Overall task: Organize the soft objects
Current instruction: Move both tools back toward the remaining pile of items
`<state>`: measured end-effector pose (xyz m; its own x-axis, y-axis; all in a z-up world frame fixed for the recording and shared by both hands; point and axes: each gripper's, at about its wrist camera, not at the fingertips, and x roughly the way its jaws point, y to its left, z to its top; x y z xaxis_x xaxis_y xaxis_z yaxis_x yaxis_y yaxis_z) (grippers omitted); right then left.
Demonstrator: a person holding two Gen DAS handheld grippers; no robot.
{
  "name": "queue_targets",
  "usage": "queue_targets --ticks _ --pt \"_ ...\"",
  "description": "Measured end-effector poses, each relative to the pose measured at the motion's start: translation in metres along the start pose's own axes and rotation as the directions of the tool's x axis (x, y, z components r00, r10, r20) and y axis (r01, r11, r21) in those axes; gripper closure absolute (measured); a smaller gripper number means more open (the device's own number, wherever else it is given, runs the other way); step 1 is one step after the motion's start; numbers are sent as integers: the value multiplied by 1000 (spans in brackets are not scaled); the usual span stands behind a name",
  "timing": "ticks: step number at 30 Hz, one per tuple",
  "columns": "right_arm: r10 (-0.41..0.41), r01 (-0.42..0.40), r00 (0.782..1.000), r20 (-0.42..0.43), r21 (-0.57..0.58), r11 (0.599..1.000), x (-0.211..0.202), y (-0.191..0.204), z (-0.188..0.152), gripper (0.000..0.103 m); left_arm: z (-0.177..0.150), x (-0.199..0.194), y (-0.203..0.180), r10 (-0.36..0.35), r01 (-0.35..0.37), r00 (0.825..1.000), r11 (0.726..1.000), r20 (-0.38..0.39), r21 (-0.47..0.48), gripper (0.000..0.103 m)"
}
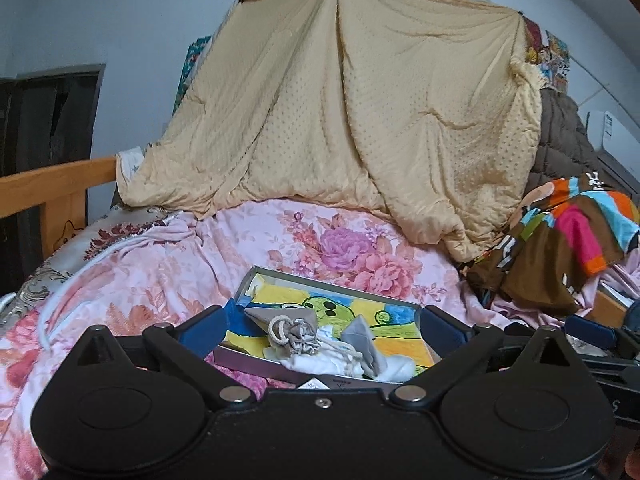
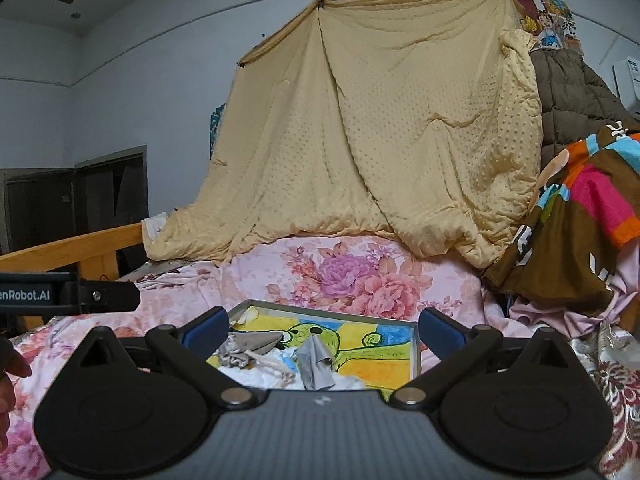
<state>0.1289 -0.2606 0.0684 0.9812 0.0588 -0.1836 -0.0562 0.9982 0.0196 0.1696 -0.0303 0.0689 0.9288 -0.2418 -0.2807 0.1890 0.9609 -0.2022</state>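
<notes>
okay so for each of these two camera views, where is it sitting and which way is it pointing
Left wrist: rides on the left tongs, facing forward over the bed at the shallow box; both its blue-padded fingers show, spread apart, plus a bit of the right tongs at far right.
Right wrist: rides on the right tongs, fingers apart, facing the same way; the left tongs show at the left edge.
Shared: the box, its grey drawstring pouch, the hanging yellow blanket.

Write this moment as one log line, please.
left hand-held gripper: open, empty | right hand-held gripper: open, empty | tray: on bed, holds pouch, grey cloth
</notes>
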Motion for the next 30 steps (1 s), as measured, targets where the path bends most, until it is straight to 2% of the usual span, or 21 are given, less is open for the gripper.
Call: queue_targets --ticks 5,16,23,30 --pt "4 -4 1000 2 12 1000 -21 1 -5 0 -14 -29 -5 13 -14 1000 999 24 47 1" --pt "6 -6 1000 -13 1 1000 -53 10 -16 0 -37 -64 -3 41 -40 999 996 -11 82 1" --pt "-7 6 999 -51 -13 1000 -71 15 -27 0 -52 -76 -2 80 -71 994 990 -71 121 1" --pt "-20 19 990 -138 -5 1000 -82 18 -41 0 -67 -87 8 125 -98 975 984 -181 151 1"
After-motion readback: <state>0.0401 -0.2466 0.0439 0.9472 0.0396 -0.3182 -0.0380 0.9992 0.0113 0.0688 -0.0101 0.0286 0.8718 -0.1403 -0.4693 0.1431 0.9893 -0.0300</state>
